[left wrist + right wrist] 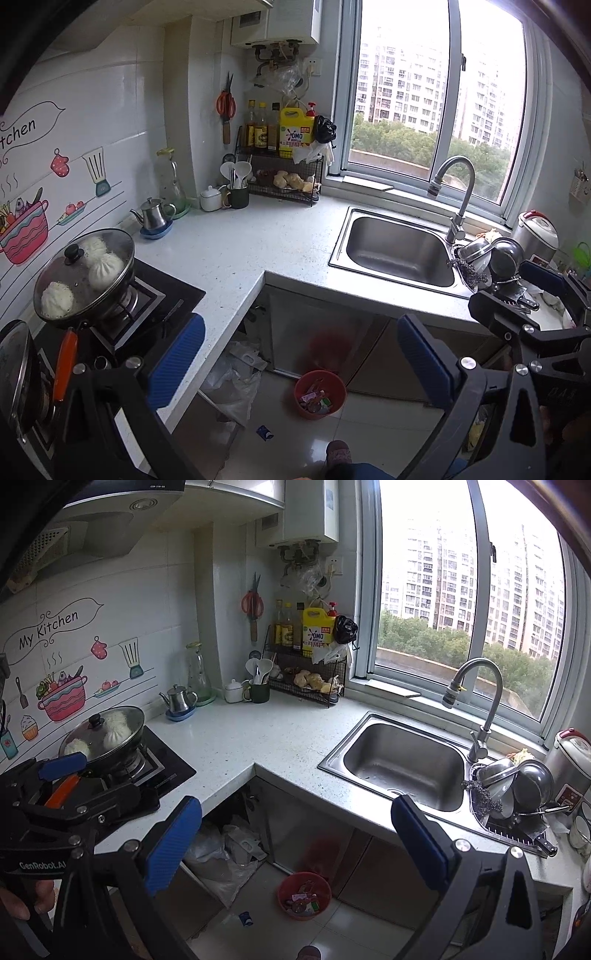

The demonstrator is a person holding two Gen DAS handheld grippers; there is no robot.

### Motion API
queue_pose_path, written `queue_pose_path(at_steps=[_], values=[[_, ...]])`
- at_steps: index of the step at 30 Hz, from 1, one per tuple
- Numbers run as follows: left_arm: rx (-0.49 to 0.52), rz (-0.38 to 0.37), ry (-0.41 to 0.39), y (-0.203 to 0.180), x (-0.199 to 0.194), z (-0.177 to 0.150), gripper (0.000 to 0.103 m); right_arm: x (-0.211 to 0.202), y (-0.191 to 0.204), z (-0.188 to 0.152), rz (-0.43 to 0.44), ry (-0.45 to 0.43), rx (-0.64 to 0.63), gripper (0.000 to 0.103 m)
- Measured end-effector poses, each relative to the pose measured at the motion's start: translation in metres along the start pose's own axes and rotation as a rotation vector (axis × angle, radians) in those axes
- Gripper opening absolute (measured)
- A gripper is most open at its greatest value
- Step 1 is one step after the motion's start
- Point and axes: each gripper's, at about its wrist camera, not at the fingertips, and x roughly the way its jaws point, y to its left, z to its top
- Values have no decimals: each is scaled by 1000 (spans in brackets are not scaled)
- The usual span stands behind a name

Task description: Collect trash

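Left gripper [301, 362] and right gripper [297, 843] held above the kitchen floor, jaws of both spread wide, nothing between them. Down on the floor tiles, a red bin [304, 894] with scraps of trash inside, in front of the cabinet under the sink [402, 764]. Small blue wrapper [245, 918] loose on the floor just left of the bin. White desk [236, 240] bare in the middle.

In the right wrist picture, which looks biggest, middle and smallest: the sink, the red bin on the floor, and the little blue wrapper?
1. Sink, biggest.
2. Red bin, middle, though it sits farther away on the floor.
3. Blue wrapper, smallest by far.
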Motion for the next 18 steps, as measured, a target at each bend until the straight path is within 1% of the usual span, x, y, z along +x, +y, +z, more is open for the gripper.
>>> queue_pose_path(at_steps=[18], values=[[-3,12,21,2,-1,-8,103,0,6,-3,15,33,4,102]])
